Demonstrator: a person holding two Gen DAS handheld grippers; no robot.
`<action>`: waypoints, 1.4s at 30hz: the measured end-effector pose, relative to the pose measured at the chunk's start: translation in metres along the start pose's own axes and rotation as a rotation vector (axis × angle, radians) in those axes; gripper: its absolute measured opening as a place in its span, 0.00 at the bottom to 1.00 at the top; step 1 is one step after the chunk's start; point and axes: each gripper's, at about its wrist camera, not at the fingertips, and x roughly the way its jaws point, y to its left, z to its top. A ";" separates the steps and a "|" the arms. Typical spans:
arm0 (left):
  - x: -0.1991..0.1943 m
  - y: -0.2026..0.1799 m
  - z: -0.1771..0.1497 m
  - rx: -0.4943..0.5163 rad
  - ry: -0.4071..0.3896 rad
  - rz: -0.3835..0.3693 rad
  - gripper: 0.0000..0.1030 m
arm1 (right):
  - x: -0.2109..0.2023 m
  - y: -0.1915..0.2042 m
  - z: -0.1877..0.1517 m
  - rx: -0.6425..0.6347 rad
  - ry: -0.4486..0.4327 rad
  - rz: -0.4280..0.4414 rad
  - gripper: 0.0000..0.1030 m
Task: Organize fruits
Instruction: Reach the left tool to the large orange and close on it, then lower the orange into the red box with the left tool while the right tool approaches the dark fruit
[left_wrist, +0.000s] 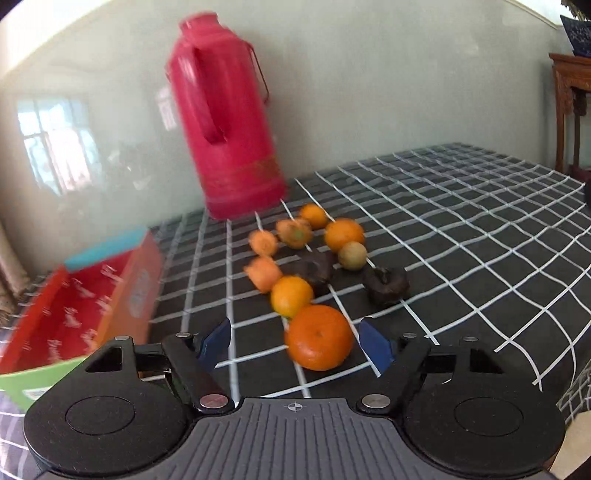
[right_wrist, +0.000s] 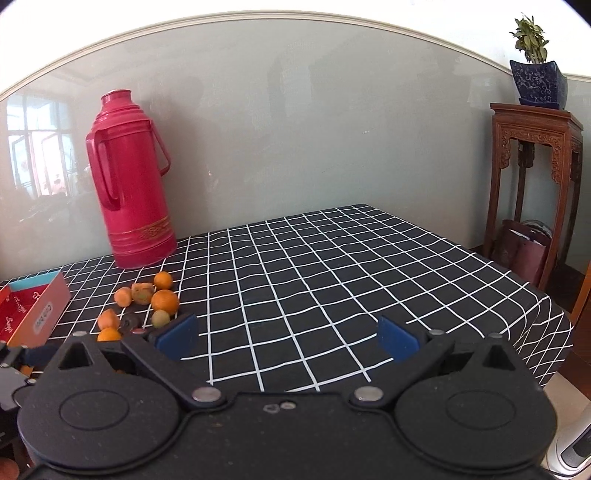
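Observation:
Several fruits lie in a loose cluster on the checked tablecloth (left_wrist: 461, 229). A big orange (left_wrist: 319, 338) sits nearest, between the blue fingers of my open left gripper (left_wrist: 295, 345) without being gripped. Behind it lie a smaller orange (left_wrist: 291, 295), two carrot-coloured pieces (left_wrist: 263, 273), a greenish fruit (left_wrist: 352, 254), another orange (left_wrist: 344, 234) and two dark shrivelled fruits (left_wrist: 386, 286). My right gripper (right_wrist: 288, 338) is open and empty over bare cloth, to the right of the cluster (right_wrist: 164, 301).
A red box (left_wrist: 85, 306) with a blue rim stands open at the left of the fruits; it also shows in the right wrist view (right_wrist: 33, 314). A tall red thermos (right_wrist: 133, 184) stands at the back by the wall. A wooden stand (right_wrist: 532, 192) with a potted plant stands beyond the table's right edge.

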 end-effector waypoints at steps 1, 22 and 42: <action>0.003 -0.001 -0.001 -0.002 0.004 -0.002 0.75 | 0.001 -0.001 0.000 0.004 0.003 0.002 0.95; -0.006 0.054 0.003 -0.107 -0.129 0.216 0.41 | 0.018 0.028 -0.010 -0.008 0.055 0.060 0.95; 0.033 0.194 -0.014 -0.395 0.118 0.543 0.94 | 0.048 0.078 -0.015 -0.072 0.181 0.182 0.95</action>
